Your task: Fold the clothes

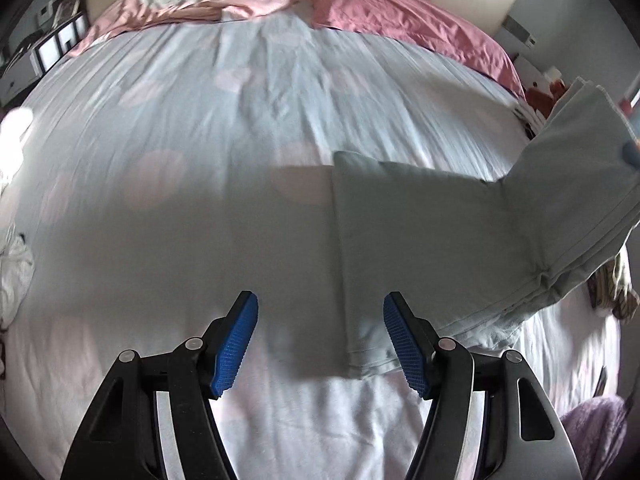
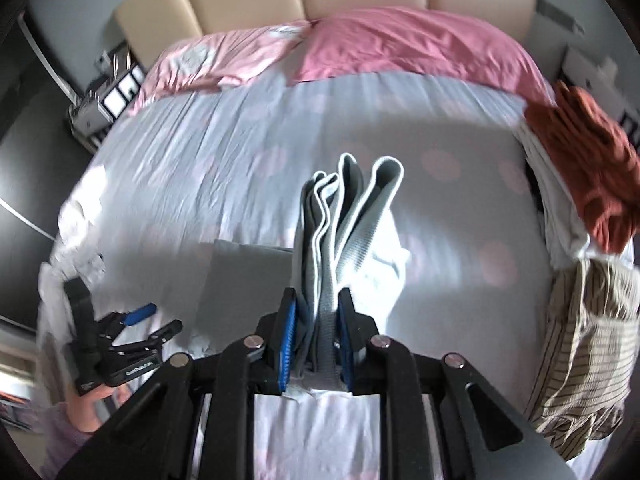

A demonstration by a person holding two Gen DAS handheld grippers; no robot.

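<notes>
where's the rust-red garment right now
In the right wrist view, the rust-red garment lies heaped at the bed's right edge, just below the pink pillow and above the striped garment.

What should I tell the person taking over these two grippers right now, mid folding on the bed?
Right gripper: shut on a bunched edge of the pale grey garment, lifting that end off the bed.
Left gripper: open, empty, over the garment's near corner.
Garment: partly folded; its other end lies flat on the bed.
Waiting at the bed's right edge: rust-coloured garment and striped garment.
Left to do: lay the lifted end over, smooth it, then fold the rest.
</notes>
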